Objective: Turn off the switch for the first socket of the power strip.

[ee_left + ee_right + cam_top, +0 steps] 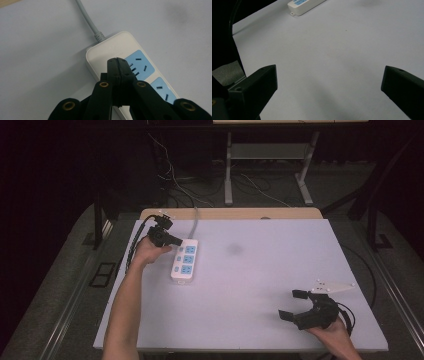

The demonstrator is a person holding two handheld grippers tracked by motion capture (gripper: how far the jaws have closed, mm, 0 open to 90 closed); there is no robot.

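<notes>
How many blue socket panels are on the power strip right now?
3 on the power strip, in a row: nearest the cord, middle, far end. The shut left gripper covers part in its own view.

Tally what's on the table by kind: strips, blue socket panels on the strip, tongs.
Power strip: 1
Blue socket panels on it: 3
Tongs: 2, the left tongs shut at the strip's cable end, the right tongs open over bare table
Total: 6
</notes>
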